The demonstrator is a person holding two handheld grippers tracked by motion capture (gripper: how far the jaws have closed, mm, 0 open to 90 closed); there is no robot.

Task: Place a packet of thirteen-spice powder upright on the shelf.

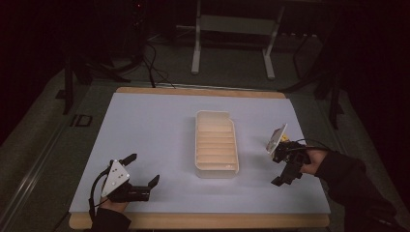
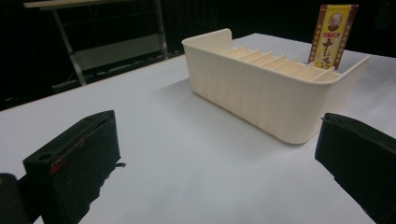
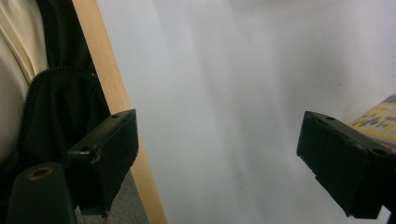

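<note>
Beyond table's (image 1: pixel 145 220) far edge – metal stand (image 1: pixel 232 36) on grey floor (image 1: pixel 43 140), black cables (image 1: pixel 154 67) trailing left.

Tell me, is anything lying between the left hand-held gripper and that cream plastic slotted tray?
Nothing: the high view shows only bare white tabletop between the left hand-held gripper and the cream plastic slotted tray.

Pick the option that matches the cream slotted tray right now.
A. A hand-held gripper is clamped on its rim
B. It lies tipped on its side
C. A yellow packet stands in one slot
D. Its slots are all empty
D: in the high view the cream slotted tray sits upright with every slot bare and both hand-held grippers apart from it; the yellow packet in the left gripper view stands beyond its far wall.
</note>
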